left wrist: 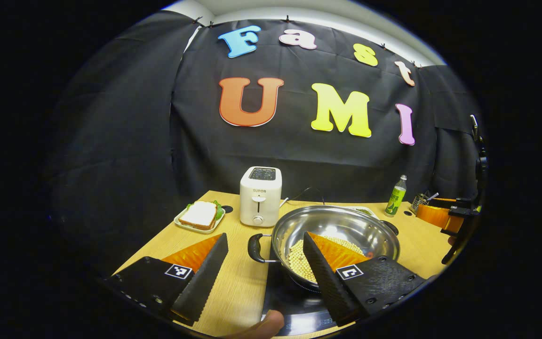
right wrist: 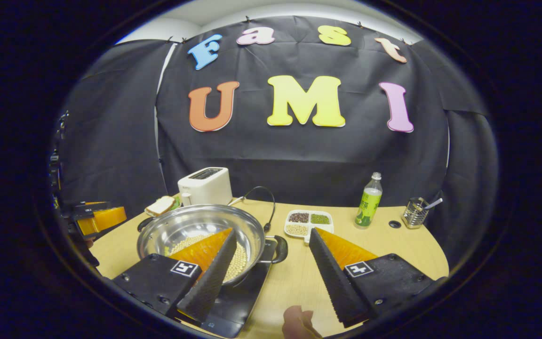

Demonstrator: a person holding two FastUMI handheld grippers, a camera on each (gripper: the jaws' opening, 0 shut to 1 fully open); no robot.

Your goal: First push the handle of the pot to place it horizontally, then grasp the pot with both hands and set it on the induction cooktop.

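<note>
The steel pot [left wrist: 341, 223] holds pale beans and sits on the black induction cooktop [left wrist: 299, 308] at the table's front. Its two black handles stick out to either side: one handle [left wrist: 256, 247] points toward me in the left gripper view, the other handle [right wrist: 278, 248] in the right gripper view. My left gripper [left wrist: 265, 235] is open, its jaws spread either side of the near handle without touching it. My right gripper [right wrist: 272, 231] is open too, straddling the pot [right wrist: 195, 226] handle from the other side of the cooktop [right wrist: 243, 294]. Each gripper also appears at the far edge of the other's view.
A white toaster [left wrist: 260, 195] and a plate with a sandwich [left wrist: 200, 215] stand behind the pot. A green bottle [right wrist: 368, 200], a divided tray of grains [right wrist: 308, 221], a wire utensil holder [right wrist: 414, 213] and a black cable [right wrist: 264, 197] lie on the wooden table [right wrist: 393, 245].
</note>
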